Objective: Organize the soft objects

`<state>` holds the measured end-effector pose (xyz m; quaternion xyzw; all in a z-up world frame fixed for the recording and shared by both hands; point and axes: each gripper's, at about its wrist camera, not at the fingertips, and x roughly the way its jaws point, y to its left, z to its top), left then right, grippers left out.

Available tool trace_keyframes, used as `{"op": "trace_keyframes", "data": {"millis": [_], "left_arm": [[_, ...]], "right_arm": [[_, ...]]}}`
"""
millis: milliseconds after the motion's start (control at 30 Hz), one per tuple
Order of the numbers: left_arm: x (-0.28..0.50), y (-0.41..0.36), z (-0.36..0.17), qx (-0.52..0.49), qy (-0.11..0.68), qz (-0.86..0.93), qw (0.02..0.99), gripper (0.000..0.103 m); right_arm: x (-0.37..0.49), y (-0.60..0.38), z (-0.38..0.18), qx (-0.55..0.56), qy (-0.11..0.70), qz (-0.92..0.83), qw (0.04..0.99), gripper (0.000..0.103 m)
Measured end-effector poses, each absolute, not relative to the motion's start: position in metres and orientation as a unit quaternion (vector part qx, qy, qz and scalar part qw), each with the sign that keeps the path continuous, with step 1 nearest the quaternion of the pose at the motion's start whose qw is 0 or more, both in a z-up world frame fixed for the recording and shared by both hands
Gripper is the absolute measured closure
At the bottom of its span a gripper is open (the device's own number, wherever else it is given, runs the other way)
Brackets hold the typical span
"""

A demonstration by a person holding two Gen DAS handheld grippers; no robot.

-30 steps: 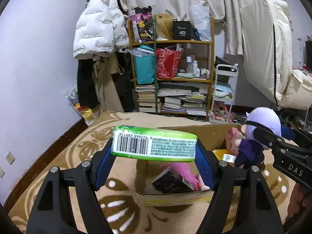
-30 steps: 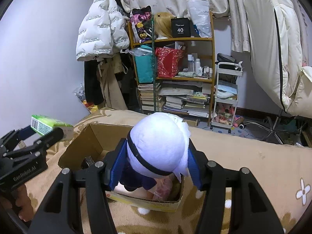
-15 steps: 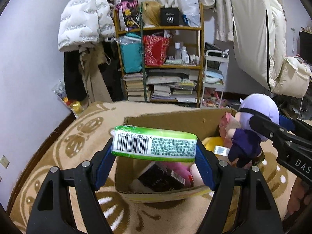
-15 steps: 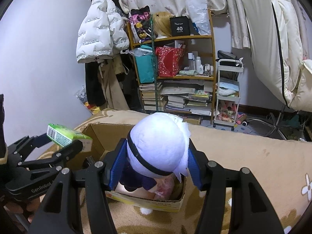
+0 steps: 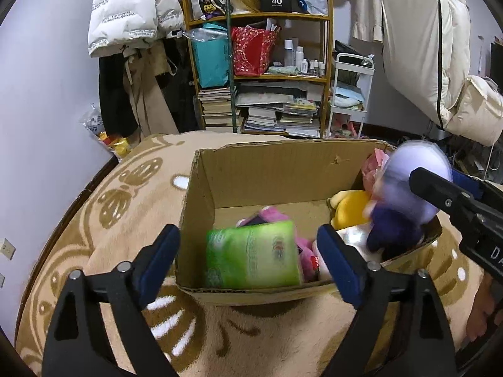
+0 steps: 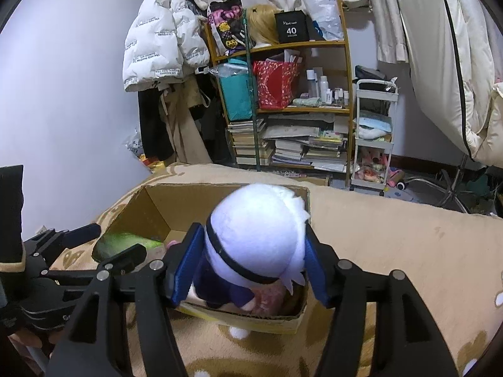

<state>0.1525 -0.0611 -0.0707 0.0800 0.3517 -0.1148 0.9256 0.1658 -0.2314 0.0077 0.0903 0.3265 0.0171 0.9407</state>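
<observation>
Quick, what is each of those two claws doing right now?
Left gripper: opening, green tissue pack dropping free into the box.
Right gripper: closed on the white-haired plush doll.

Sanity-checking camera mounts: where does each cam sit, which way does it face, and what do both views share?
Left wrist: on the left gripper, angled down into the cardboard box; its jaws are opening, the green pack loose between them; right gripper at the right edge.
Right wrist: on the right gripper, angled down at the box; pads against the plush doll; left gripper lower left.
Shared: box, pack, doll, bookshelf.
</observation>
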Motion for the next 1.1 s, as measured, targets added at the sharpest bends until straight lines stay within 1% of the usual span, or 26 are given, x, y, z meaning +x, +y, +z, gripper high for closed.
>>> {"op": "trace_keyframes", "data": {"millis": [67,100,167,333,367,400,433,567,700,1100], "left_arm": [[0.151,-0.062,-0.071,0.086,0.354,-0.114,0.924,0.013],[0.151,-0.062,-0.071,0.087,0.356,-0.113,0.924,0.012],[0.15,-0.061,-0.071,0.09,0.357,-0.106,0.924,0.007],[0.141,-0.057,-0.067,0.098,0.347,-0.094,0.928,0.006],[0.139,-0.056,-0.065,0.105,0.341,-0.088,0.93,0.005],[0.136,-0.055,-0.063,0.113,0.333,-0.081,0.933,0.005],[0.135,-0.055,-0.061,0.116,0.331,-0.078,0.933,0.004],[0.124,-0.047,-0.049,0.11,0.325,-0.065,0.937,0.004],[0.111,-0.038,-0.038,0.101,0.322,-0.056,0.94,0.003],[0.056,-0.018,-0.001,0.09,0.284,-0.035,0.954,0.001]], "right_arm": [[0.164,-0.232,0.007,0.092,0.327,0.016,0.94,0.037],[0.163,-0.233,0.007,0.094,0.327,0.018,0.94,0.034],[0.162,-0.234,0.007,0.1,0.327,0.019,0.94,0.03],[0.158,-0.237,0.008,0.101,0.32,0.016,0.942,0.03],[0.156,-0.238,0.009,0.102,0.318,0.013,0.942,0.025],[0.154,-0.238,0.01,0.102,0.316,0.01,0.943,0.014],[0.152,-0.239,0.011,0.102,0.313,0.007,0.944,0.011],[0.144,-0.242,0.018,0.1,0.307,0.003,0.946,0.01],[0.132,-0.248,0.025,0.107,0.302,-0.006,0.947,0.001],[0.096,-0.259,0.055,0.116,0.279,-0.013,0.953,0.0]]}}
